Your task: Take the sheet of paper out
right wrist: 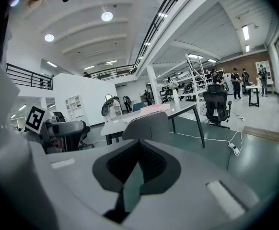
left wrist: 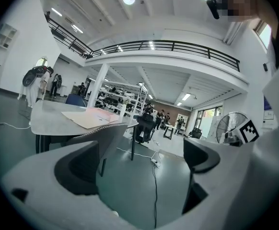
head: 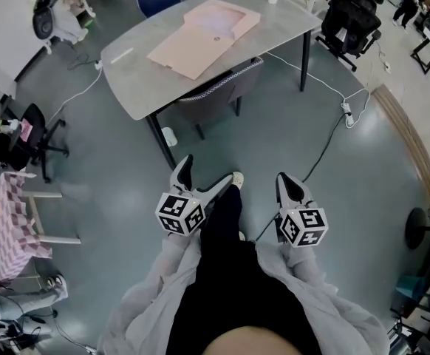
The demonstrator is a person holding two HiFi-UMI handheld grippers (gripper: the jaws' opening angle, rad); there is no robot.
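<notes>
The left tool is held with its jaws wide apart, nothing between them; the right tool is held with its jaws pressed together, empty. A pale pink paper folder is laid flat on the grey counter, well apart from both tools, which are held low over the floor

Can't see inside the flat pinkish-tan cardboard folder on the rounded grey table from any view, so no telling what's in there. Only get the backrest of the grey mesh-edged chair, seat tucked under the tabletop. Lose most of the pink checkered cloth-covered table to the left edge. Way too small to make out the distant standing people.
</notes>
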